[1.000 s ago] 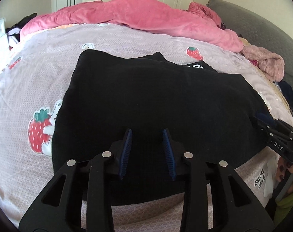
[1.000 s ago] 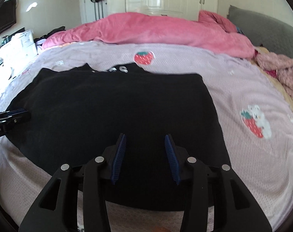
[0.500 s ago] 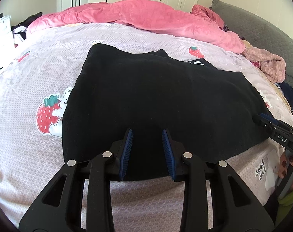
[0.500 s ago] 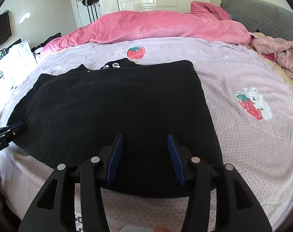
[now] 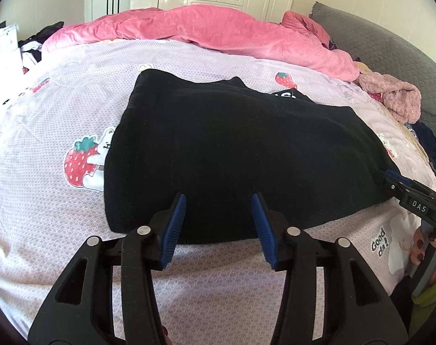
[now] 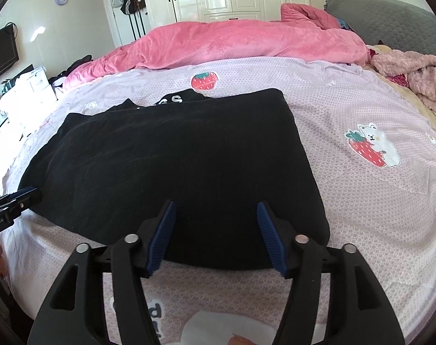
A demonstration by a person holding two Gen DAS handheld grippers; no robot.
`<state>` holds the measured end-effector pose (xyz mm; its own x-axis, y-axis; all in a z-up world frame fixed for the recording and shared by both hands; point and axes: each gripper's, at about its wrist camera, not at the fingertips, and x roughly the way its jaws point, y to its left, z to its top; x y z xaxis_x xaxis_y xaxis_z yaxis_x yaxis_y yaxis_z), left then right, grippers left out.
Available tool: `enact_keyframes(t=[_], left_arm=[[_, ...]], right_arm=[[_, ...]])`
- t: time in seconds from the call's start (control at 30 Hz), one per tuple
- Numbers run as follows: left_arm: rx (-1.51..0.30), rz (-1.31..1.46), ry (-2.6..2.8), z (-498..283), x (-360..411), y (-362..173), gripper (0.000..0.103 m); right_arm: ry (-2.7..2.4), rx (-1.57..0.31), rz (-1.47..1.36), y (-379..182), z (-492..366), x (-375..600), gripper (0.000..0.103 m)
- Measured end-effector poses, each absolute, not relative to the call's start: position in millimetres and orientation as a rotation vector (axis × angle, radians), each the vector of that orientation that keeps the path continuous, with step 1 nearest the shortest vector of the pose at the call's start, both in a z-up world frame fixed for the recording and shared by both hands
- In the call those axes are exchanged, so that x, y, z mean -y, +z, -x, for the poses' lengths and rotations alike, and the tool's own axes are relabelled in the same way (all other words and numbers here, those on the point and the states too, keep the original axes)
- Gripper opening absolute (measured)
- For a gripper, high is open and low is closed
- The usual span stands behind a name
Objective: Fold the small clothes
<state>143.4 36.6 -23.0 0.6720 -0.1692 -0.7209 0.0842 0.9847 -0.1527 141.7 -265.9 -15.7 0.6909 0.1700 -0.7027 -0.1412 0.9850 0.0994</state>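
Right now your left gripper (image 5: 219, 224) and right gripper (image 6: 216, 233) both gape wide, holding nothing, just short of the black garment's (image 5: 232, 149) near hem, which runs crosswise mid-frame on the bed (image 5: 45, 201).

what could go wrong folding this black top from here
Both grippers, left gripper and right gripper, stand open at the near hem of the black top, holding nothing. A shallow bite might catch only the upper layer, since the top already lies doubled. The bedsheet lies right under the hem, so the jaws may pinch it too. Uneven lifts could skew the fold.
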Motion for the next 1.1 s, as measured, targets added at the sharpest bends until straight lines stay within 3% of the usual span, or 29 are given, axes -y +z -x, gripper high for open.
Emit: enact_keyframes(t=[0.23,0.27,0.3,0.6,1.1], left_arm=[[-0.789,0.123,-0.129,-129,-47,-11,0.055],[-0.781,0.12,-0.119,-127,-50,-9,0.059],[-0.774,0.117,-0.106,-126,-54,-7,0.062],[-0.73,0.115,0.001,-118,-88,6,0.084],[-0.697,0.169,0.114,-112,-137,18,0.085]], right_arm=[[0.187,-0.735,-0.04,-4,-126,265,0.064],[0.186,-0.731,-0.039,-3,-124,264,0.075],[0.186,-0.723,-0.038,-2,-121,263,0.08],[0.197,-0.645,0.066,18,-98,232,0.084],[0.384,-0.65,0.18,19,-80,136,0.086]])
